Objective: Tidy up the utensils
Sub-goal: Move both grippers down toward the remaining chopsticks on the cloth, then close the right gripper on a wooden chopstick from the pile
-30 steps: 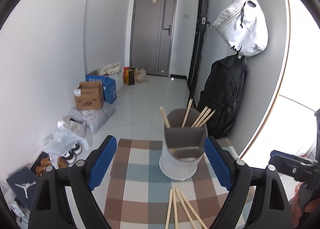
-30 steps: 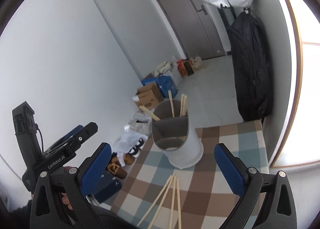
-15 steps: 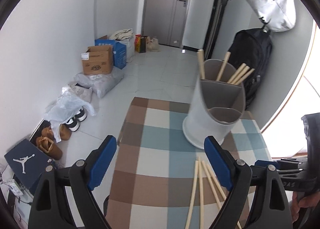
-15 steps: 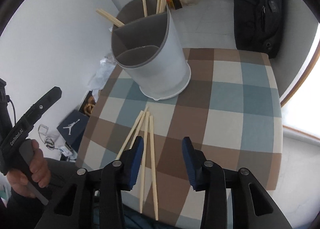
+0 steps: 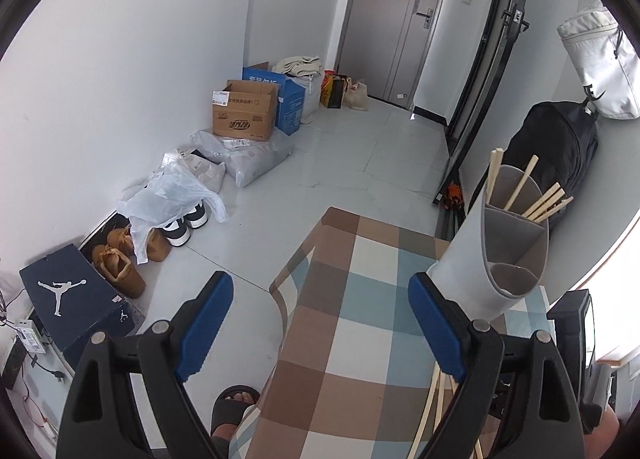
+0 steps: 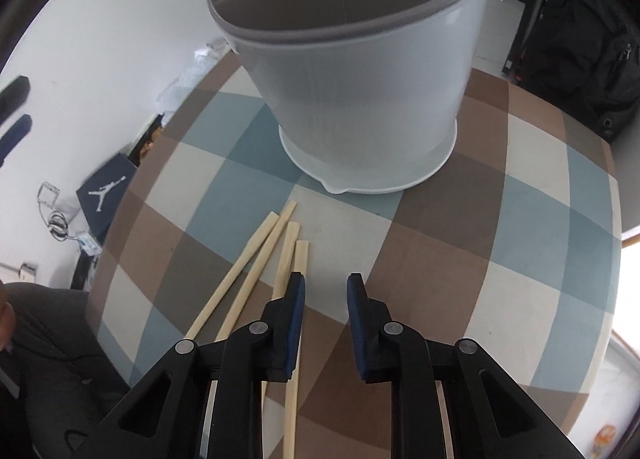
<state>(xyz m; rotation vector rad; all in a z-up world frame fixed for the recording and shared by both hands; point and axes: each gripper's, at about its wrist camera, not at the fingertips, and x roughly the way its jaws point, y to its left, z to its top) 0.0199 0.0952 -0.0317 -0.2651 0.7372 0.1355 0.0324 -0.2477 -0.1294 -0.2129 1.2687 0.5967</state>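
Several loose wooden chopsticks lie on the checked tablecloth in front of a white divided utensil holder. My right gripper hovers low over the cloth just right of the chopsticks; its jaws are closing, a narrow gap remains and nothing is between them. The left blue pad overlaps the rightmost chopstick. In the left wrist view the holder carries several chopsticks upright in its back compartment. My left gripper stands wide open above the table's left edge, holding nothing.
Left of the table the floor holds a shoebox, shoes, plastic bags and cardboard boxes. A black backpack and a white bag hang on the right wall. A person's sandalled foot shows beside the table.
My right gripper has dropped close to the table, tipped steeply downward, and narrowed from wide open to a small gap. The left gripper has shifted left and down, so the holder now sits at its right.
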